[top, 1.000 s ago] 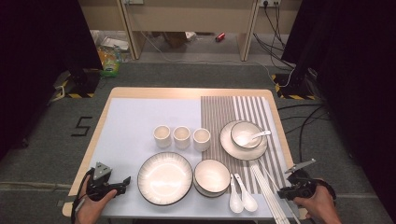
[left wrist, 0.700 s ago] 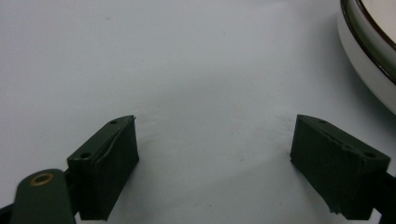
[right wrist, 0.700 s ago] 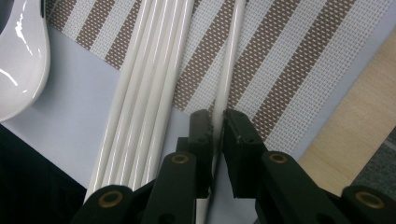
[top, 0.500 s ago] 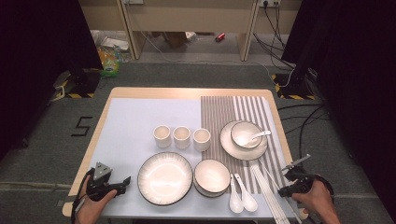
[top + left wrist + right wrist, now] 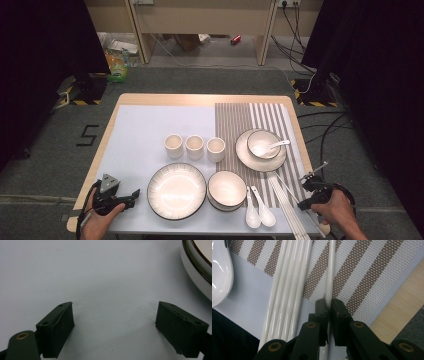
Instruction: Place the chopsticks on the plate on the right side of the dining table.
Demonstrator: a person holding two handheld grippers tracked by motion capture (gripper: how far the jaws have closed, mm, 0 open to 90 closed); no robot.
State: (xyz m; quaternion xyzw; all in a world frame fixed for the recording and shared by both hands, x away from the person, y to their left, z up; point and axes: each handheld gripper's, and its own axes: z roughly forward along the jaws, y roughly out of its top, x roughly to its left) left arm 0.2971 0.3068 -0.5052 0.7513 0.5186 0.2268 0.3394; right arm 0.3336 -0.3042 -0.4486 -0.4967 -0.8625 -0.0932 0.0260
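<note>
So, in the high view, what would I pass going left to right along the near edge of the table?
left gripper → large plate → bowl → two spoons → bundle of chopsticks → right gripper, shut on a single chopstick.

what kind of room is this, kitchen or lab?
Likely a lab or recording space, not a kitchen. The table stands on grey carpet with black curtains at the sides, cables trail over the floor, and a number 5 is marked beside it. The tableware looks staged.
</note>
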